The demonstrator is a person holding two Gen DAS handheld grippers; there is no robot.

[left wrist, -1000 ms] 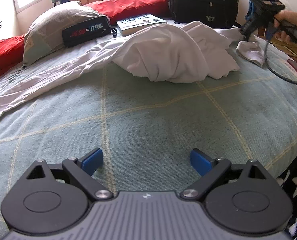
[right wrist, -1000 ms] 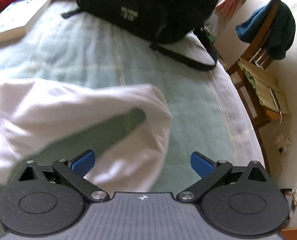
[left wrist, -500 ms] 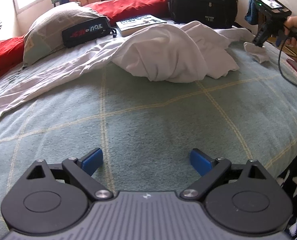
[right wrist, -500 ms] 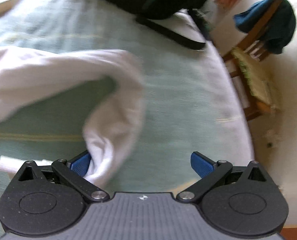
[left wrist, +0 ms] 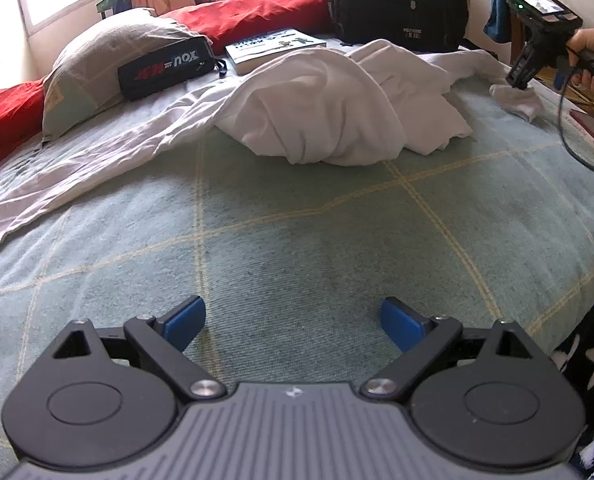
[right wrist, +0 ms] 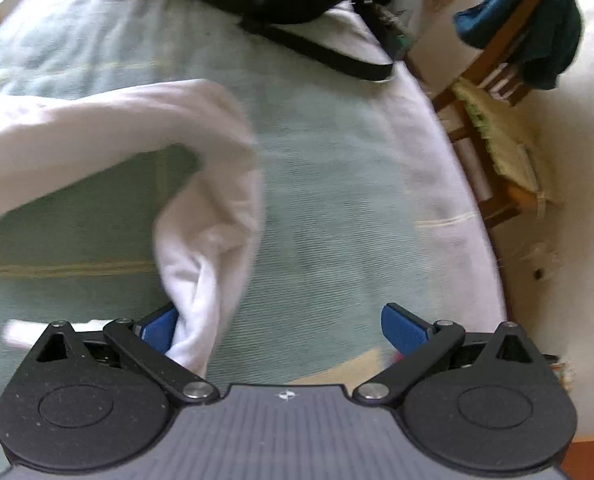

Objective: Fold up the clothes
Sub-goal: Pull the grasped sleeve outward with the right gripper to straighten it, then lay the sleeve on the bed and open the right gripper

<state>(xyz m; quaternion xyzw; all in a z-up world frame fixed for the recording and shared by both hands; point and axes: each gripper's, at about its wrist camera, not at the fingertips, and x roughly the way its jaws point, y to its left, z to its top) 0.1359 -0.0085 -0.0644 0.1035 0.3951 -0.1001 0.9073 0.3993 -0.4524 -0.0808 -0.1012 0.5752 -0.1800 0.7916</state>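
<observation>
Left tool (left wrist: 293, 322): we record its blue pads (left wrist: 185, 320) spread wide apart with nothing between them, held low over the green checked blanket (left wrist: 297, 248) on the bed. Right tool (right wrist: 281, 328): we find its jaws likewise standing apart; a sleeve end of the white garment (right wrist: 209, 240) hangs against the left-hand pad (right wrist: 159, 330) and touches it, but the opposite pad (right wrist: 403, 328) is well clear, so nothing is clamped. In the left wrist view we see the same tool (left wrist: 517, 80) at the far right edge of the bed, gripped by a hand (left wrist: 589, 56), its tip at the small white sleeve end (left wrist: 519, 98).

We note the main body of the white garment (left wrist: 337, 108) lying crumpled in a heap at mid-bed, unfolded, with a long pale portion trailing toward the left edge. Behind it we observe a book (left wrist: 273, 48), a black pouch (left wrist: 165, 68) resting on a pillow (left wrist: 97, 60), red cushions (left wrist: 257, 16) and a black backpack (left wrist: 397, 0). Beside the bed stands a wooden chair (right wrist: 493, 76) with dark cloth (right wrist: 545, 28) over its back.
</observation>
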